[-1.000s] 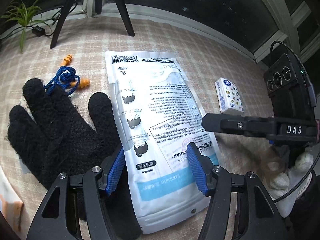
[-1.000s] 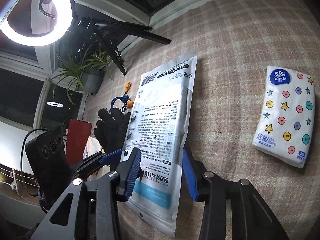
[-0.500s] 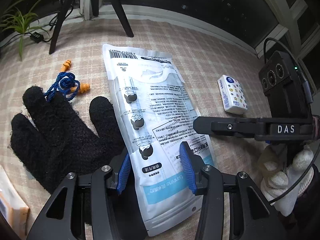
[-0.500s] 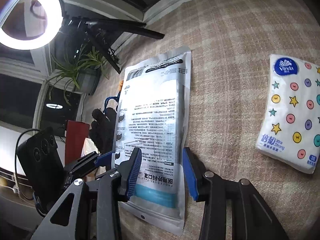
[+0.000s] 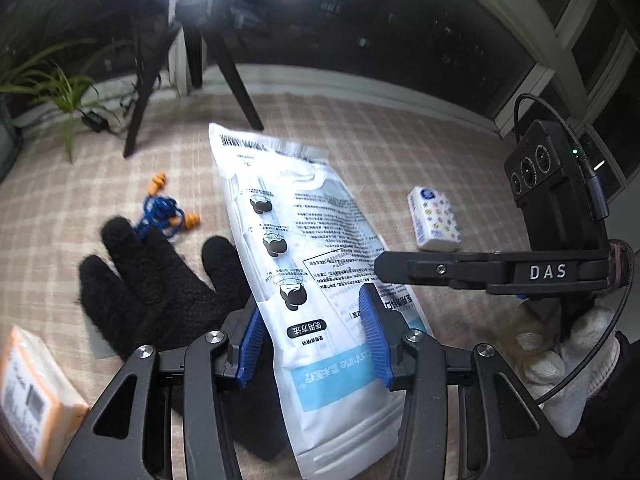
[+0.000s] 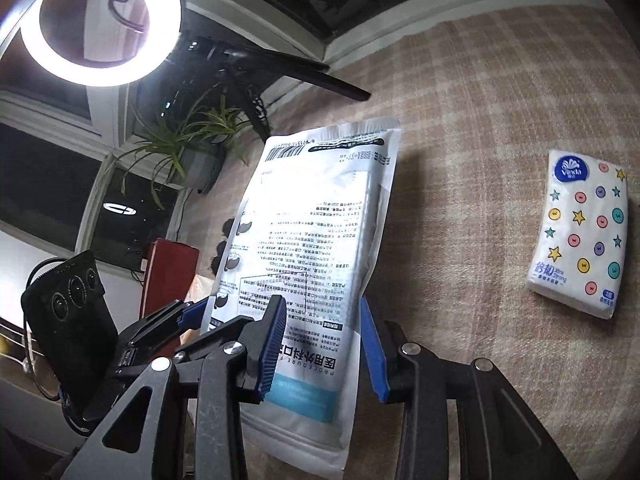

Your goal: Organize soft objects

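Note:
A white and blue face-mask pack [image 5: 316, 264] is lifted off the checked cloth, its far end raised; it also shows in the right wrist view [image 6: 316, 248]. My left gripper [image 5: 314, 340] and my right gripper [image 6: 322, 346] each straddle its near end, jaws closed on its edges. A black knit glove [image 5: 160, 292] lies to the left, partly under the pack. Orange earplugs on a blue cord [image 5: 166, 210] lie beyond the glove. A white tissue packet with coloured dots [image 5: 434, 218] lies to the right and shows in the right wrist view [image 6: 580, 232].
An orange and white packet [image 5: 36, 396] sits at the near left. Black tripod legs [image 5: 236, 76], a ring light [image 6: 100, 20] and a potted plant [image 6: 188, 148] stand at the far edge by the window. A red box [image 6: 170, 276] stands left.
Both grippers have raised the mask pack off the cloth; its far end now tilts up. The glove, earplugs and tissue packet have stayed in place.

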`<state>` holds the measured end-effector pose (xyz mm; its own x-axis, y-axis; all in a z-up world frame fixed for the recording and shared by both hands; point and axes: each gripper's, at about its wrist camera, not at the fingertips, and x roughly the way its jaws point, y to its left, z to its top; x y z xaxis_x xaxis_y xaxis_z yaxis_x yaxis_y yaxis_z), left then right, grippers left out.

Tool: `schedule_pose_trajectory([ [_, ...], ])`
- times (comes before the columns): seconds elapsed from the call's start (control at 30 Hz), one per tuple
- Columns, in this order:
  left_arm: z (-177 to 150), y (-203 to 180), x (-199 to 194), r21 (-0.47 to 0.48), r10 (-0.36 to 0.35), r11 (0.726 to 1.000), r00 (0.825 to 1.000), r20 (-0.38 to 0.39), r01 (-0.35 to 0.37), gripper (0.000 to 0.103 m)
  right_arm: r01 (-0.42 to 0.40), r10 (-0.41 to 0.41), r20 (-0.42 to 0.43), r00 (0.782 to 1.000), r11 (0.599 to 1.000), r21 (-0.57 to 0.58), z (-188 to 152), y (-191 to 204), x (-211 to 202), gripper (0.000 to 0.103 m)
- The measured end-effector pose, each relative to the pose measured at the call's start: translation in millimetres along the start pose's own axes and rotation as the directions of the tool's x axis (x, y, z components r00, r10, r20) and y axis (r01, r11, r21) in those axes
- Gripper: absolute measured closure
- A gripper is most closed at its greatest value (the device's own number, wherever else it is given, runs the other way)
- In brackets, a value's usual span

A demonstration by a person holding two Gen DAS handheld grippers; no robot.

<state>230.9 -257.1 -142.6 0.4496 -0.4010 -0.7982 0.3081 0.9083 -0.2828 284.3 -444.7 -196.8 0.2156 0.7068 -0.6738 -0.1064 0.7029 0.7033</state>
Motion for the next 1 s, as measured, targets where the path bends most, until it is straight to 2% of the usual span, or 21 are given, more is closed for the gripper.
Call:
schedule_pose_trajectory([
  [0.3,-9,2,-50,0.005,0.042,0.999,0.995,0.087,-0.042,0.059,-0.026,0.029,0.04,0.999,0.997,-0.074,-6,50,-15,0.069],
  [0.53,-22,22,-100,-0.029,0.074,0.997,0.985,0.159,-0.07,0.059,-0.044,0.05,0.039,0.998,0.988,-0.148,-12,102,-10,0.069],
  [0.73,-39,52,-140,-0.049,0.105,0.994,0.971,0.214,-0.097,0.059,-0.048,0.056,0.033,0.998,0.977,-0.209,-25,152,8,0.069],
  [1.0,-66,120,-196,-0.114,0.144,0.987,0.953,0.265,-0.117,0.059,-0.071,0.075,0.004,0.997,0.961,-0.266,-42,233,57,0.069],
])
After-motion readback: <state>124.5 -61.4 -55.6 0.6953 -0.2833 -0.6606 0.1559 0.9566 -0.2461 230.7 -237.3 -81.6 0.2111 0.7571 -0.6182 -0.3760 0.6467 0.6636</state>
